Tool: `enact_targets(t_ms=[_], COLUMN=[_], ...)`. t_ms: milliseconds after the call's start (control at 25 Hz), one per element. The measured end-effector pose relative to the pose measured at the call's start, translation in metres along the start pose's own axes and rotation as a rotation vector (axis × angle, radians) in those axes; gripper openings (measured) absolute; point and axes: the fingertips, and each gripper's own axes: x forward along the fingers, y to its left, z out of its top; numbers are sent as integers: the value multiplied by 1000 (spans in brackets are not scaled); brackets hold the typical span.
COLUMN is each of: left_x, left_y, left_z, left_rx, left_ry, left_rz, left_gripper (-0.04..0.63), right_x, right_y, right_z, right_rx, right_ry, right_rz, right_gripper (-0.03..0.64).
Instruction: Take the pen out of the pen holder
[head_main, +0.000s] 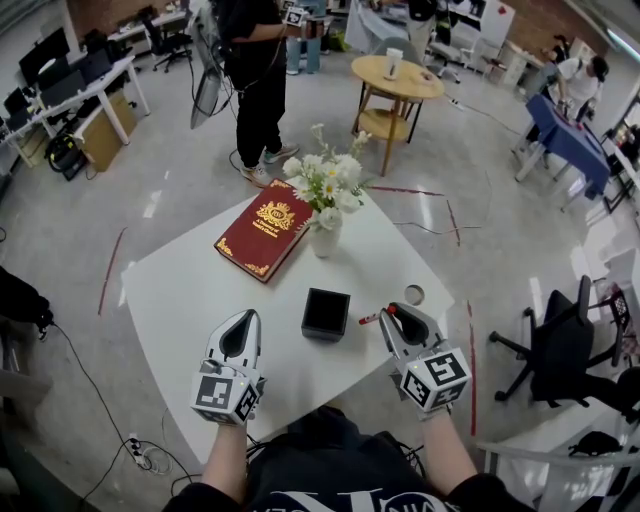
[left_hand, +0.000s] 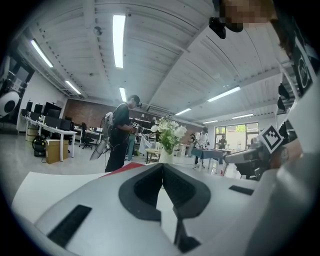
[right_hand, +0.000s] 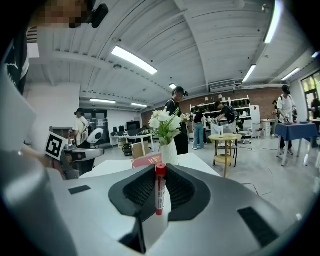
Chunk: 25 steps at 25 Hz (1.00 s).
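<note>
The slim red-capped plastic pen (right_hand: 160, 192) was already clear of the open-topped square black pen holder (head_main: 326, 313). It was at the holder's 3 o'clock, clamped between the ribbed dark fingers of the right gripper (head_main: 391, 312); only setting it down seemed left. At 9 o'clock, the left gripper (head_main: 244, 320) had its fingers pressed together, empty, above the smooth white tabletop (head_main: 180, 300).
</note>
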Motion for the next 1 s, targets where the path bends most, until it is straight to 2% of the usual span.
enact_targets(t_ms=[1000], left_x=[-3], left_y=[2], left_z=[4], left_rx=[3], left_ry=[-8], left_rz=[0], left_gripper=[4], right_x=[-5], right_y=[4], right_z=[3], right_rx=[2], right_ry=[-21], right_rz=[9], right_gripper=[75])
